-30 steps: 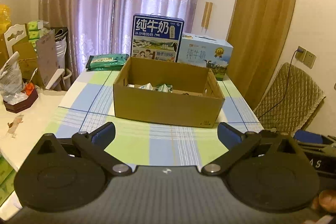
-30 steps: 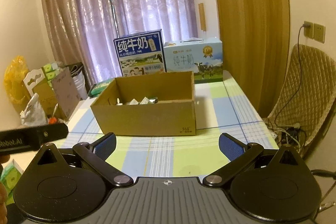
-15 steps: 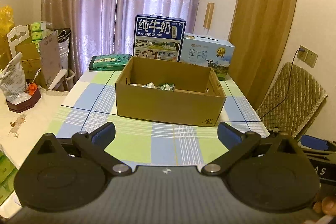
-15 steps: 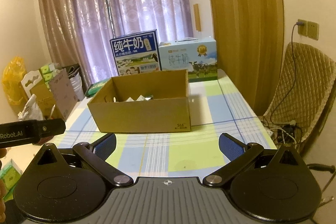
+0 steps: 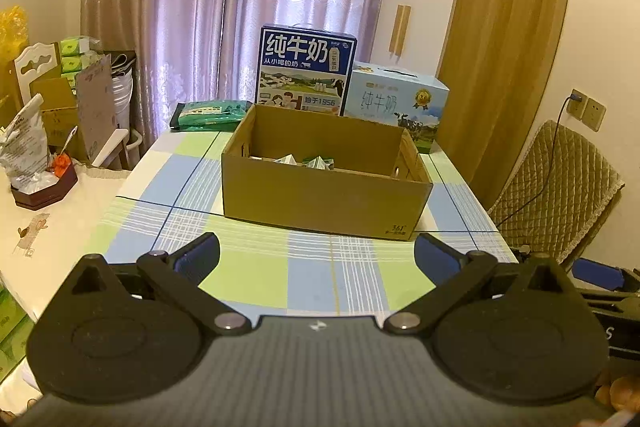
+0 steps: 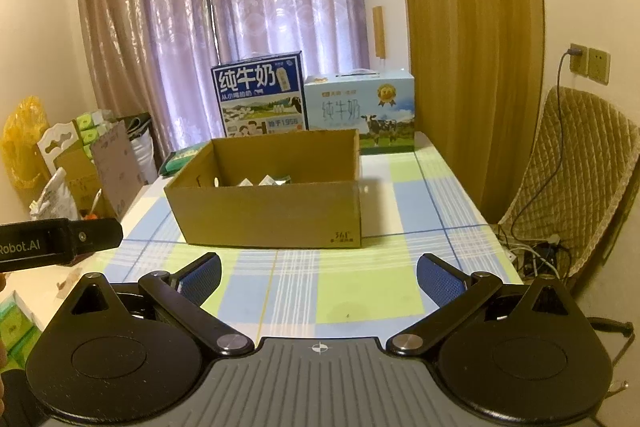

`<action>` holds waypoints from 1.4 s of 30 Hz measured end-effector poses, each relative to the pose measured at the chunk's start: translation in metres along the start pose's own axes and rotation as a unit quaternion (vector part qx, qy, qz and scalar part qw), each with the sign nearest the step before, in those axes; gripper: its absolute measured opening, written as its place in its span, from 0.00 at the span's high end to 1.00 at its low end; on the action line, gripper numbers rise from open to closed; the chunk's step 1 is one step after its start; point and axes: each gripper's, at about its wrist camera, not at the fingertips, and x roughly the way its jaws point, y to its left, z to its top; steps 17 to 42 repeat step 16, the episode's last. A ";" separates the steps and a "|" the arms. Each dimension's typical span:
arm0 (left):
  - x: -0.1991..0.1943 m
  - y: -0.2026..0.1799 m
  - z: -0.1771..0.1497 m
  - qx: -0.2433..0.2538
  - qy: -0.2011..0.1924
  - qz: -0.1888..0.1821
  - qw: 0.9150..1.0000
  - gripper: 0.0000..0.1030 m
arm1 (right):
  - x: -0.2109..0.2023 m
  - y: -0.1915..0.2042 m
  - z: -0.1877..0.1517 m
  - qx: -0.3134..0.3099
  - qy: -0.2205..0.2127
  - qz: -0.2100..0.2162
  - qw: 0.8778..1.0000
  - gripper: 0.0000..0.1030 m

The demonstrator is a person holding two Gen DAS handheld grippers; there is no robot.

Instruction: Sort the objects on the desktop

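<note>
Both the left claw (image 5: 316, 259) and right claw (image 6: 318, 277) hang wide and empty over the table (image 5: 256, 275), the cardboard box (image 5: 324, 203) at 12 o'clock holding small cartons (image 5: 318, 162), so any approach should arrive above its rim

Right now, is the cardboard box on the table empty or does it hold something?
Not empty. The open-topped cardboard box holds at least two small cartons near its far wall; the front wall hides the rest of the floor.
</note>
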 end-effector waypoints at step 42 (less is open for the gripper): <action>0.000 0.006 -0.001 -0.008 -0.006 -0.006 1.000 0.01 | 0.000 0.004 -0.001 -0.005 0.001 0.001 1.000 0.02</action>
